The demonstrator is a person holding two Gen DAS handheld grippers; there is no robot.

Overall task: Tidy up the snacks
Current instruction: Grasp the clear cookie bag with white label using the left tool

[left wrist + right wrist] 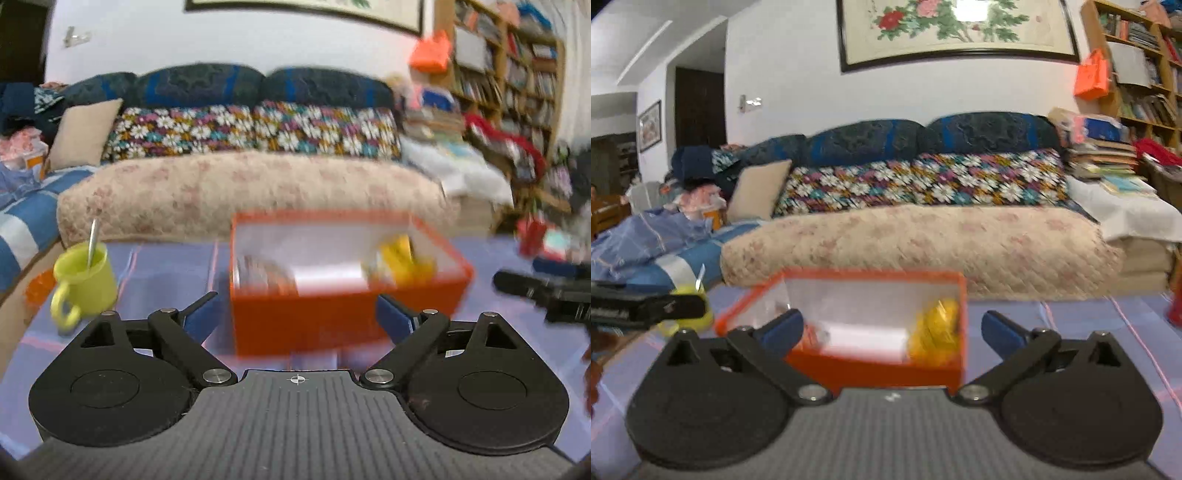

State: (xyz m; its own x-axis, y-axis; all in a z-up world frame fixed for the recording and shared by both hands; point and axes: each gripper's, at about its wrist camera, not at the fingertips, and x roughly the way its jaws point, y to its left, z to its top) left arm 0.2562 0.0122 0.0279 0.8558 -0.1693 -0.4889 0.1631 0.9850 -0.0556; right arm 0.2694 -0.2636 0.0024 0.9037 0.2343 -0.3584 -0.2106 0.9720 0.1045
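Observation:
An open orange box (306, 325) with a white inside stands on the light purple table. It holds a yellow snack packet (402, 258) at its right end and a patterned packet (262, 273) at its left end. My left gripper (299, 314) is open and empty, its blue fingertips (201, 314) on either side of the box's near wall. In the right wrist view the same box (879, 369) lies just ahead, with the yellow packet (936, 332) inside. My right gripper (892, 330) is open and empty in front of it.
A yellow-green mug (83, 284) with a spoon stands left of the box. Red and blue packets (543, 240) lie at the far right. The other gripper (546, 291) shows at the right edge. A sofa (916, 240) with a quilt runs behind the table.

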